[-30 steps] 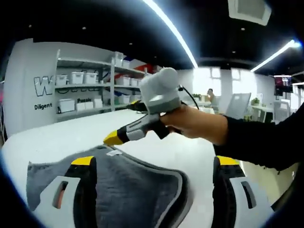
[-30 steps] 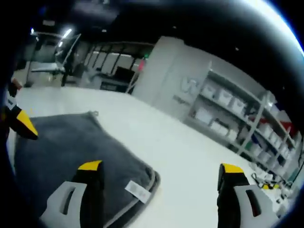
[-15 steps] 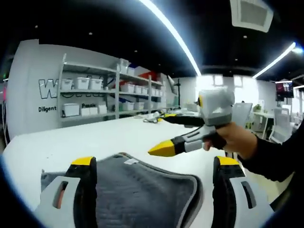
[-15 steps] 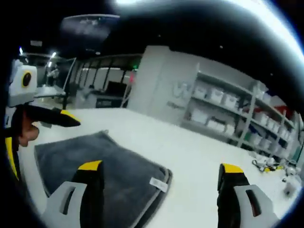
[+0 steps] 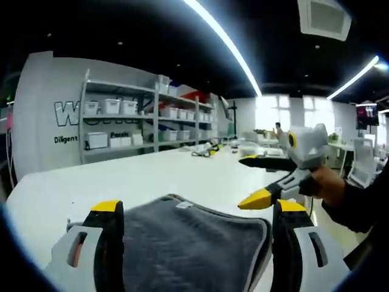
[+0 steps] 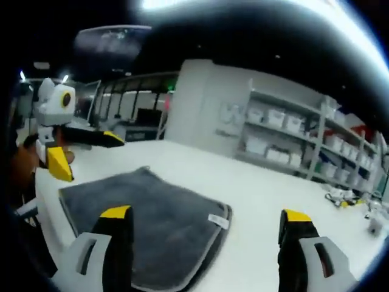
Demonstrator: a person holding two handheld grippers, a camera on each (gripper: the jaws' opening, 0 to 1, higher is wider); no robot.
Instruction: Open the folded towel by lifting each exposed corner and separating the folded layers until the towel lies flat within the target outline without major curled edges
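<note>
Broadly, by size:
Table (image 5: 152, 176): long, white; it carries the towel.
Shelving (image 6: 292, 143): against the grey wall, loaded with white bins.
Towel (image 6: 146, 213): dark grey, folded, flat near the table edge, white tag (image 6: 217, 221) at one corner; in the left gripper view the towel (image 5: 194, 243) lies between that gripper's jaws.
Left gripper (image 6: 73, 155): held above the towel's far edge, jaws apart, clamping nothing.
Right gripper (image 5: 258, 181): held in a hand (image 5: 328, 182) beside the towel, jaws apart, empty.
</note>
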